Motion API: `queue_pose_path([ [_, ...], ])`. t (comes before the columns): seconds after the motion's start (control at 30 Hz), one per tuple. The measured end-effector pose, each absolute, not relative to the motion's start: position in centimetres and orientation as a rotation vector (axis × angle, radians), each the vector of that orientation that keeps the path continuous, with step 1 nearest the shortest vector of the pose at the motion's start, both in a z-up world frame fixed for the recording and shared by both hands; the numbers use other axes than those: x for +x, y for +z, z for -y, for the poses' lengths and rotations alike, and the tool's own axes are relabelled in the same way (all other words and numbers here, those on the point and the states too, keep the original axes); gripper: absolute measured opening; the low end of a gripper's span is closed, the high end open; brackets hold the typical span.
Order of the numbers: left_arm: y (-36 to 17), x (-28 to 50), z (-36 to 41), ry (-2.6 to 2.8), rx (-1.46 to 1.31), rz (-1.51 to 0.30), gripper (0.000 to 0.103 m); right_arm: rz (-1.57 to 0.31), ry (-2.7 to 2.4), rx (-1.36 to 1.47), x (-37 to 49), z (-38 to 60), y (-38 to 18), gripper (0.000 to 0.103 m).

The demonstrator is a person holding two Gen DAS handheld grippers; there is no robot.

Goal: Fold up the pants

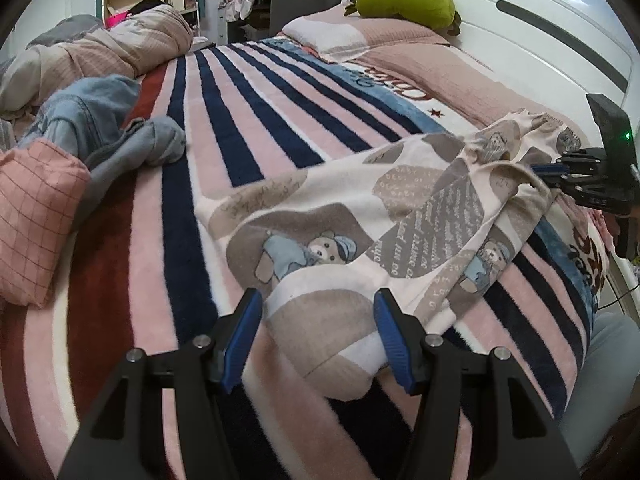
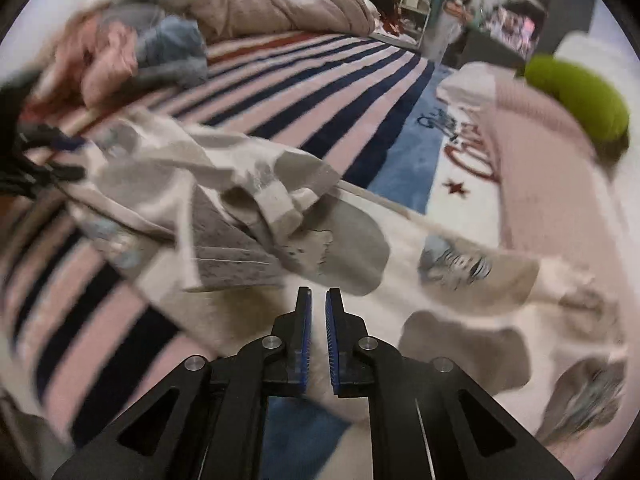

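Black left gripper [image 1: 316, 300] is straddling, half-open, the cream bear-print cotton pants [image 1: 400, 216] sprawling toward two o'clock on the striped blanket [image 1: 240, 128]; right gripper [image 2: 318, 294], nearly closed, is gripping nothing. Straightening seems underway; next, pinch the hem.

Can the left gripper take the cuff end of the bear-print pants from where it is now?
Probably yes. The left gripper stands open with the cuff end of the bear-print pants lying between its fingers on the striped blanket, and nothing covers it.
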State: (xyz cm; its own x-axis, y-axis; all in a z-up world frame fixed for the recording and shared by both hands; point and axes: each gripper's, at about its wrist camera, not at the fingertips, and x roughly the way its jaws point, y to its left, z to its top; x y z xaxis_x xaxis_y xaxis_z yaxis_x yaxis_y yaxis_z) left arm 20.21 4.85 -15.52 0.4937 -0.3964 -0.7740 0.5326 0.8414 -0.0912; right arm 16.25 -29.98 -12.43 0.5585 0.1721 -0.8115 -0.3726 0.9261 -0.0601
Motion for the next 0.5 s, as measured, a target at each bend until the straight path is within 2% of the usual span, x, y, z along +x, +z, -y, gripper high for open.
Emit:
queue_pose_path([
  [0.1, -14.5, 20.0, -4.9, -0.568, 0.166, -0.866, 0.054, -0.866, 0.408, -0.103, 15.7, 30.3, -10.4, 0.048],
  [0.13, -14.2, 20.0, -4.8, -0.574, 0.163, -0.864, 0.054, -0.863, 0.452, -0.07, 16.1, 29.9, -10.0, 0.054],
  [0.17, -14.1, 20.0, -4.7, -0.581, 0.161, -0.863, 0.054, -0.87, 0.492, -0.06, 16.4, 29.4, -10.0, 0.065],
  [0.2, -14.1, 20.0, -4.7, -0.589, 0.159, -0.865, 0.054, -0.883, 0.529, -0.065, 16.9, 28.6, -10.1, 0.072],
  [0.27, -14.2, 20.1, -4.3, -0.611, 0.154, -0.877, 0.054, -0.942, 0.559, -0.109, 18.2, 27.0, -11.4, 0.075],
  [0.37, -14.6, 20.1, -3.6, -0.606, 0.177, -0.884, 0.054, -1.019, 0.515, -0.1, 20.2, 26.3, -14.2, 0.075],
  [0.43, -14.9, 20.1, -3.4, -0.602, 0.185, -0.884, 0.054, -0.965, 0.504, -0.043, 21.2, 27.1, -14.8, 0.073],
  [0.47, -15.0, 20.1, -3.4, -0.606, 0.181, -0.888, 0.054, -0.951, 0.513, -0.017, 21.4, 27.3, -14.9, 0.058],
  [0.5, -15.1, 20.2, -3.4, -0.608, 0.179, -0.891, 0.054, -0.944, 0.534, 0.009, 21.6, 27.5, -15.0, 0.027],
])
